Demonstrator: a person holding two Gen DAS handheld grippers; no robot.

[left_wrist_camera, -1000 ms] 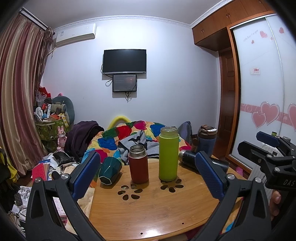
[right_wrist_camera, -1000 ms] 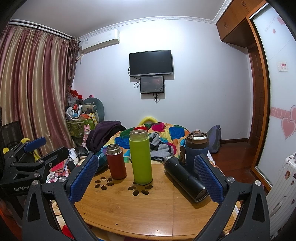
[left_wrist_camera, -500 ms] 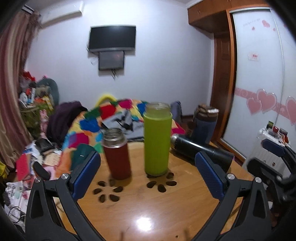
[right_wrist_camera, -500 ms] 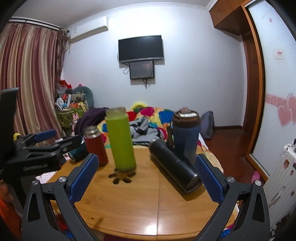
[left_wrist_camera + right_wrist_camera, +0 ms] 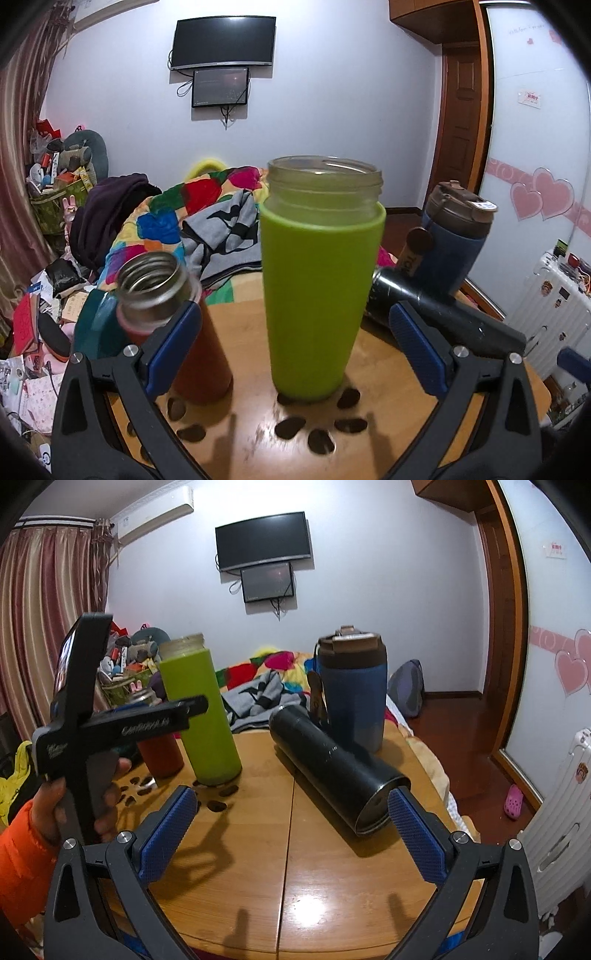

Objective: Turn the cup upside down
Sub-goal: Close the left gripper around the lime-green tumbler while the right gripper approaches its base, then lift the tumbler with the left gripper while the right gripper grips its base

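A tall green cup [image 5: 317, 280] with a clear open rim stands upright on the round wooden table [image 5: 243, 439]. My left gripper [image 5: 295, 347] is open, its blue pads on either side of the cup's lower half, not touching. The cup also shows in the right wrist view [image 5: 201, 710], with the left gripper's body [image 5: 122, 727] beside it. My right gripper [image 5: 291, 834] is open and empty, low over the table, its right pad [image 5: 415, 840] near the mouth of a black flask [image 5: 332, 768] lying on its side.
A red open flask [image 5: 177, 325] stands just left of the green cup, behind the left pad. A blue tumbler with a brown lid [image 5: 352, 690] stands behind the black flask. A teal cup [image 5: 90, 325] lies at the table's left edge. A bed with a colourful quilt [image 5: 207, 206] is behind.
My left gripper has moved forward and lower, so the green cup now sits between its open pads. My right gripper has moved closer to the table and the lying black flask.
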